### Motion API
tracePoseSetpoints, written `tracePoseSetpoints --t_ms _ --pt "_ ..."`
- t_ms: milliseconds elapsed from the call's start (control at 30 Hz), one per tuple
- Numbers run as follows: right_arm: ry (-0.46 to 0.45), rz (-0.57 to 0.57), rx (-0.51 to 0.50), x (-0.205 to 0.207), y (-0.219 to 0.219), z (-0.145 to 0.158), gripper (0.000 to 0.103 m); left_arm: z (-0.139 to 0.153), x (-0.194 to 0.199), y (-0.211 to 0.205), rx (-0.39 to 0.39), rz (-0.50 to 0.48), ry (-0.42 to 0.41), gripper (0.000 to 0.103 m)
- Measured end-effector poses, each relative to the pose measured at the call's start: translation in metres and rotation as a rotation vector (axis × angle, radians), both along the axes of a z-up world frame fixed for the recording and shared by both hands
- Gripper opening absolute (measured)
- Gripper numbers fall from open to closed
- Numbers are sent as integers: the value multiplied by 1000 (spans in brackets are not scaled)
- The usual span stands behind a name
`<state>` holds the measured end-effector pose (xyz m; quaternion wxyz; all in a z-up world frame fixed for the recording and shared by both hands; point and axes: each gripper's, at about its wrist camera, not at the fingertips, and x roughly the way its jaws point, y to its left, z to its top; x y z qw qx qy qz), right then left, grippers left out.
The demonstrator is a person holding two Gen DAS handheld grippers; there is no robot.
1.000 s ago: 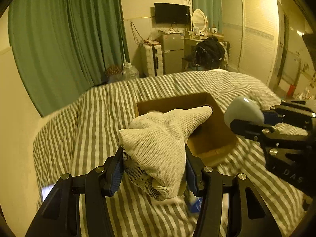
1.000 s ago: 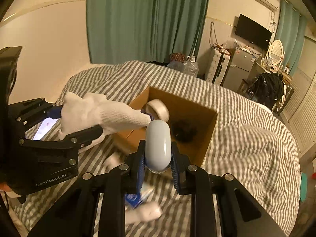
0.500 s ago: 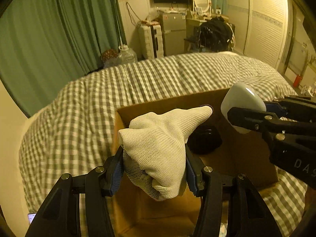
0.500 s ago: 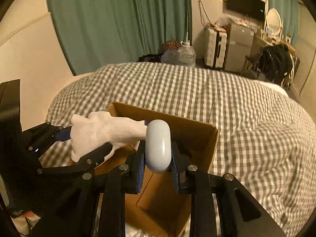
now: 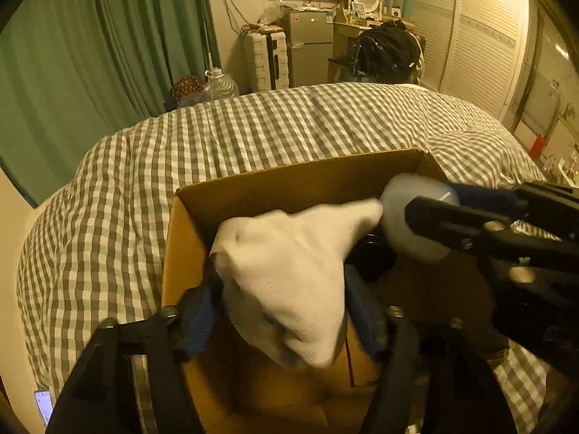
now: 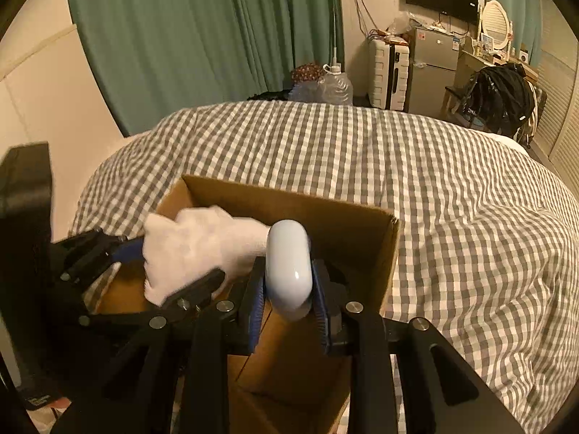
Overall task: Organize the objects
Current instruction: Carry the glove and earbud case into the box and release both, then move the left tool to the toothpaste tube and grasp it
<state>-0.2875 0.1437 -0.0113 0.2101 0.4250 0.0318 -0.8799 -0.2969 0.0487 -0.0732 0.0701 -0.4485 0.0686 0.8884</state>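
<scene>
My left claw [image 5: 282, 303] grips a white glove [image 5: 289, 275] over the cardboard box [image 5: 289, 184]. Right claw [image 6: 289, 300] clamps a white case [image 6: 288, 264], also above box, on the bed [image 6: 452, 188].

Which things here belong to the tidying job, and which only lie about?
Job: glove in left gripper; white case in right gripper; box.
Lying about: phone, water jug, suitcase, backpack.

The white glove [image 5: 289, 282] hides most of a dark object [image 5: 372, 256] in the cardboard box [image 5: 289, 184].
</scene>
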Motion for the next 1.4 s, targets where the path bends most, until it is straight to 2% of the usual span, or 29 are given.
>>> tracePoseSetpoints --t_ms 67,100,200,300,467,533,700,867,1000,1067,1133,1267,1400 --pt "17 -2 -23 3 3 10 46 6 -1 -4 5 20 6 86" --pt "28 -10 -32 7 4 16 57 10 1 -8 6 27 9 87" --pt "71 -33 -50 15 9 37 62 28 7 -16 20 29 14 92" --pt "103 -62 -73 24 17 60 77 54 18 -23 30 41 67 95" --pt "161 -84 -70 48 22 104 79 107 52 -31 40 56 173 99" --pt "194 -91 -66 62 25 123 83 127 65 -32 45 56 206 100" --pt "301 -104 -54 110 31 178 86 176 102 -38 59 84 294 101" --pt "383 -109 -42 157 38 220 89 218 146 -53 118 111 363 103" --pt "404 -81 10 197 36 235 89 234 174 -57 98 106 407 103" --pt "415 -72 40 217 36 235 89 238 189 -60 81 132 427 103" --pt "420 -61 49 232 35 234 89 239 200 -66 104 153 439 103" --pt "423 -37 46 255 26 226 89 235 220 -72 137 160 437 103" --pt "419 -11 41 267 18 215 89 218 237 -74 124 161 439 103"
